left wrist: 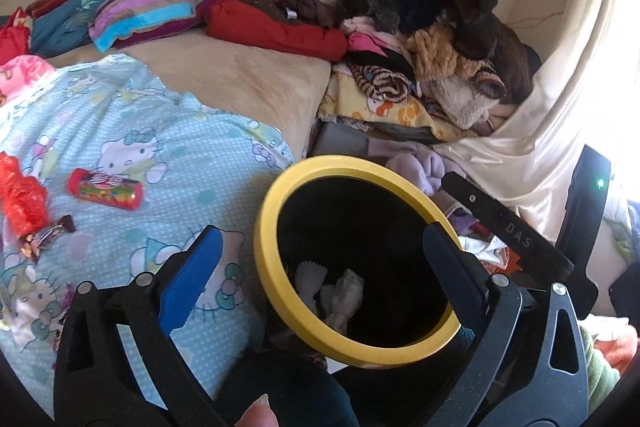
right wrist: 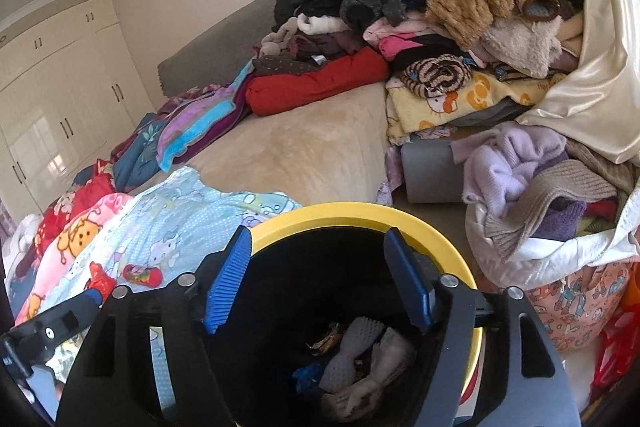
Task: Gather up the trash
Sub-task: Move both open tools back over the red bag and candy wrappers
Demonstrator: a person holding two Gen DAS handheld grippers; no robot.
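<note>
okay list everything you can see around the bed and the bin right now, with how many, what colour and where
bin: one, black with yellow rim, beside the bed, white and dark scraps at its bottom
candy tube: one, red, lying on the blue quilt
red wrapper: one, crumpled, left of the tube
small wrapper: one, dark, below the red one
quilt: one, light blue cartoon print, near bed edge
clothes pile: one heap, mixed colours, far right of the bed
lilac sweater: one, right of the bin
left gripper: one, black, blue pads, open over the bin
right gripper: one, same, open over the bin
</note>
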